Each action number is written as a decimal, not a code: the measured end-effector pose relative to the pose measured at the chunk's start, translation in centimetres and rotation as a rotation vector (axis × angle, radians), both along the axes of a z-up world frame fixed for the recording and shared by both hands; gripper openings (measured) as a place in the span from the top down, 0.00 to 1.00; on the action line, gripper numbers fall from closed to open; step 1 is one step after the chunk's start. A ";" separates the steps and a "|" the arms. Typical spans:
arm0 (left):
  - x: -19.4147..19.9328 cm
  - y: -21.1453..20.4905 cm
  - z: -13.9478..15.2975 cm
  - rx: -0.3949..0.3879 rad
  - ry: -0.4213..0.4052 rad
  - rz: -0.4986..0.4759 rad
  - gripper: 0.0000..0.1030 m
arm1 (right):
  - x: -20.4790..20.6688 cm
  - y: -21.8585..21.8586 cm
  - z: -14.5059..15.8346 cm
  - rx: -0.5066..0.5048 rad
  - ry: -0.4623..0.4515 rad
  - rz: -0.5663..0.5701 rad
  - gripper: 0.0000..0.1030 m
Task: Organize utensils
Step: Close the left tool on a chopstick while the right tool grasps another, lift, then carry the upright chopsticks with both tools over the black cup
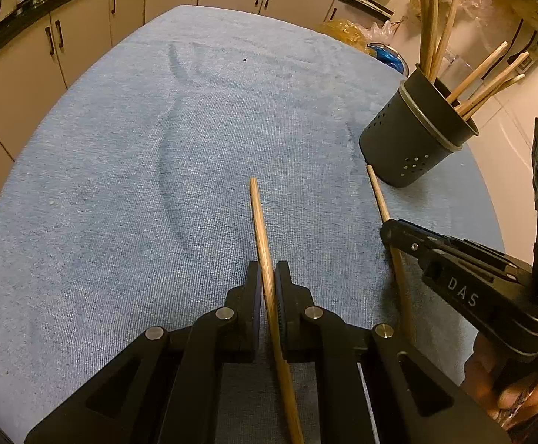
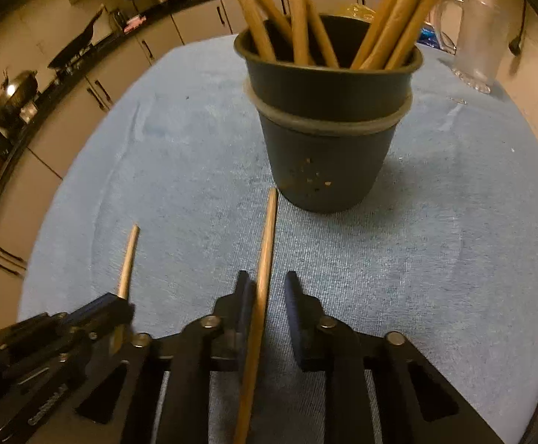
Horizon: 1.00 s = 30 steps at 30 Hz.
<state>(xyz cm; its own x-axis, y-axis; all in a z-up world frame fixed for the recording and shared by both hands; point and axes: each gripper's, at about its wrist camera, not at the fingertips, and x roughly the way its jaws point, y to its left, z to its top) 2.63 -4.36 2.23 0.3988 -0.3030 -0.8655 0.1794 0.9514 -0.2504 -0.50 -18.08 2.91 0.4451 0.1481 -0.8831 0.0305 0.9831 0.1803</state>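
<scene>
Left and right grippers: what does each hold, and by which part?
Left gripper clamps a chopstick mid-shaft, behind its far tip. Right gripper straddles a second chopstick with its fingers, a gap showing: not gripped.

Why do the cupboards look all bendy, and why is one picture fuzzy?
In both views the fisheye lens bends the cupboards into a curve. The left wrist view is sharp, with warm, dim light. The right wrist view is smeared, most on the left gripper, the chopsticks in the cup and the jug.

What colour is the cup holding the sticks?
The cup is dark, near black, with small holes low on its wall and a pale band; clearest in the right wrist view.
</scene>
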 end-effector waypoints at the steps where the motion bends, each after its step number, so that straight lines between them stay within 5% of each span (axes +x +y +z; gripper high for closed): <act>1: -0.1 -0.1 0.0 0.007 -0.003 0.001 0.92 | 0.1 -0.1 0.0 0.007 0.001 0.003 0.92; 12: -1.6 -1.7 1.4 0.057 -0.062 0.004 0.94 | -3.9 -1.2 3.2 0.134 -0.132 0.001 0.93; 30: -5.9 -1.9 7.4 0.054 -0.227 0.005 0.94 | -10.7 -2.8 9.0 0.166 -0.351 -0.034 0.93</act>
